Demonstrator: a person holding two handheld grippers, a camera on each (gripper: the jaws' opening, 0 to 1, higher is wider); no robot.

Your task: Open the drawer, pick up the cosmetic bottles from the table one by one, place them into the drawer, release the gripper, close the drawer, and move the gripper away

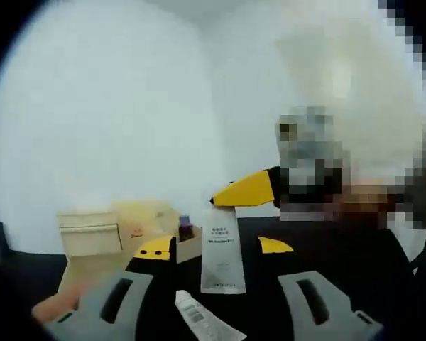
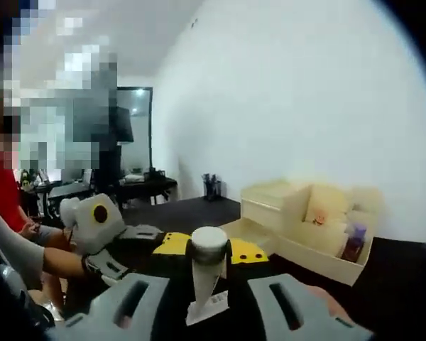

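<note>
The drawer (image 2: 309, 259) of the cream organiser (image 2: 305, 209) is pulled out and open on the black worktop (image 2: 405, 284), a shallow pale tray with a small dark purple bottle (image 2: 353, 244) standing upright in its right end. In the left gripper view the same organiser (image 1: 92, 234) sits at the far left of the worktop (image 1: 355, 249), its drawer (image 1: 188, 245) open toward the middle with the purple bottle (image 1: 185, 229) in it.

In front of the organiser in the left gripper view, a white cosmetic tube (image 1: 222, 259) stands upright on its flat end, printed with grey text. Another white tube (image 1: 202, 318), with a barcode, lies flat on the worktop nearer the camera. The right tongs (image 1: 231, 201) reach in from the right just above the standing tube, on the far side of the organiser's drawer; whether they touch it cannot be told.

In the right gripper view a white tube with a round cap (image 2: 207, 273) stands cap-up between the right tongs (image 2: 208, 249), just left of the drawer; their yellow tips sit close on either side of it, gripping it. The left tongs (image 2: 124, 245) show at the left.

The left tongs (image 1: 213, 247) are spread wide, one yellow tip each side of the standing tube, holding nothing.
</note>
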